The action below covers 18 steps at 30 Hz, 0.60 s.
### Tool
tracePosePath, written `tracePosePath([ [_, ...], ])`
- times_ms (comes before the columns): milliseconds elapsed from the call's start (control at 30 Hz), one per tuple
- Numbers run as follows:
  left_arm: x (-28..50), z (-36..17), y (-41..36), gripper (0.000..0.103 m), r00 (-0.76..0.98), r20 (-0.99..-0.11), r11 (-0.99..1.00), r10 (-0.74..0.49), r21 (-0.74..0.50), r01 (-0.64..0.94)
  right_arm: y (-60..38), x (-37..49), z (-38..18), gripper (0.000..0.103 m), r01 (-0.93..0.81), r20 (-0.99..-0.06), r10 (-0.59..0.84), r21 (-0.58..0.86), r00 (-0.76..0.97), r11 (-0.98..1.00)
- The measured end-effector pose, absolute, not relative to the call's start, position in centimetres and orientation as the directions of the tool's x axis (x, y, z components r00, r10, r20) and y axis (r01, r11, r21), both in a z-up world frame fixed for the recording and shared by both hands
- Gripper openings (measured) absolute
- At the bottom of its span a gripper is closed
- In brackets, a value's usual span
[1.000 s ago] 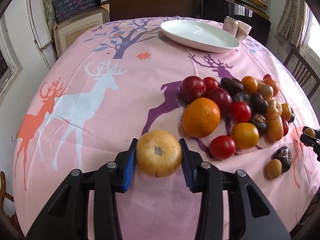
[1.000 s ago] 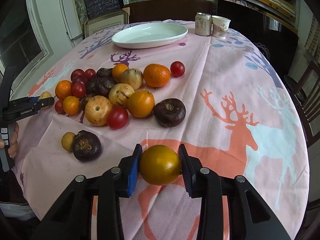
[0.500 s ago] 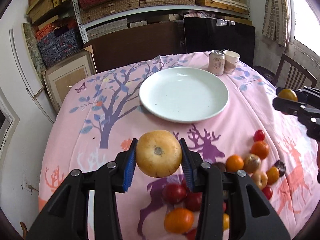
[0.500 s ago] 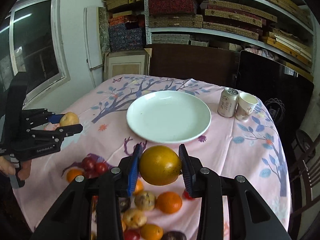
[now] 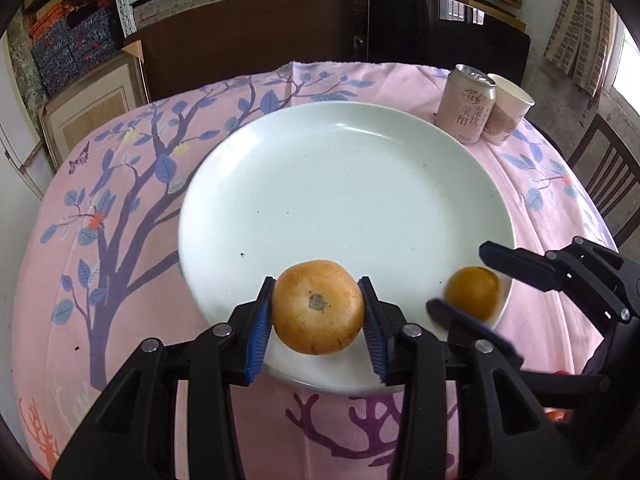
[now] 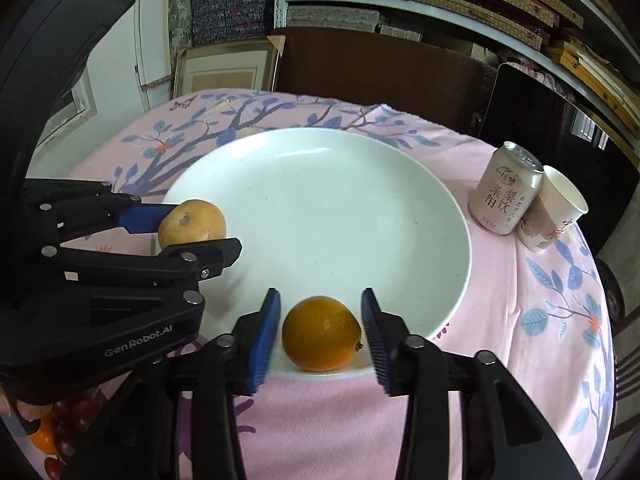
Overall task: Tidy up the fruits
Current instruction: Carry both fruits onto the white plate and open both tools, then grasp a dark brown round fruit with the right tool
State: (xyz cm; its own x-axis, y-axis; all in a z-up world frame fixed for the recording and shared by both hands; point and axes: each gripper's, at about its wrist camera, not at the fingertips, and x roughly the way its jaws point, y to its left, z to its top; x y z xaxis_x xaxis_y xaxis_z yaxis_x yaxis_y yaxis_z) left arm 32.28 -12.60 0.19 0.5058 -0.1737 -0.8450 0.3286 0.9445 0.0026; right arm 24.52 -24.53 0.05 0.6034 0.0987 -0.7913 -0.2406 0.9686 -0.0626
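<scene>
Our left camera rides behind the left gripper (image 5: pixel 318 322) and looks forward and down along its fingers, close over the 6 o'clock rim of the white plate (image 5: pixel 344 184), which fills most of the frame. Our right camera sits the same way behind the right gripper (image 6: pixel 320 334), also close at the plate's (image 6: pixel 320 208) near rim, facing 12 o'clock toward the shelves. Both views share the plate, the can (image 5: pixel 466 108) (image 6: pixel 506 190) and the paper cup (image 5: pixel 508 110) (image 6: pixel 554 214) at about 2 o'clock. Each camera also catches the other gripper: the right one (image 5: pixel 464 280) at 4 o'clock, the left one (image 6: pixel 192 226) at 9 o'clock.
</scene>
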Motion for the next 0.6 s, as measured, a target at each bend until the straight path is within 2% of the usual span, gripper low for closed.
tracePosePath([
  [67,32.7,-0.1,-12.1,0.051,0.5,-0.848,0.952,-0.175,-0.017,0.304,-24.4,24.3,0.4,0.066,-0.223,-0.772,0.056,-0.112,0.634,0.968],
  [133,32.2,0.7,-11.1,0.074,0.533,-0.829,0.96,-0.169,-0.016,0.28,-24.8,23.9,1.1,0.066,-0.225,-0.756,0.063,-0.113,0.652,0.968],
  [167,31.9,1.2,-10.7,0.078,0.548,-0.819,0.961,-0.17,-0.016,0.274,-25.2,23.7,1.4,0.066,-0.22,-0.758,0.071,-0.098,0.648,0.97],
  [267,29.8,3.4,-9.0,0.081,0.57,-0.798,0.96,-0.194,-0.035,0.277,-26.9,22.1,2.8,0.066,-0.184,-0.753,0.076,-0.061,0.653,0.981],
  [400,25.3,5.6,-6.6,0.091,0.602,-0.778,0.964,-0.18,-0.017,0.266,-29.9,18.2,4.4,0.075,-0.152,-0.744,0.124,0.03,0.657,0.988],
  [600,17.3,6.4,-2.8,0.093,0.629,-0.761,0.969,-0.161,0.001,0.249,-33.1,10.1,4.9,0.088,-0.104,-0.734,0.108,0.051,0.67,0.993],
])
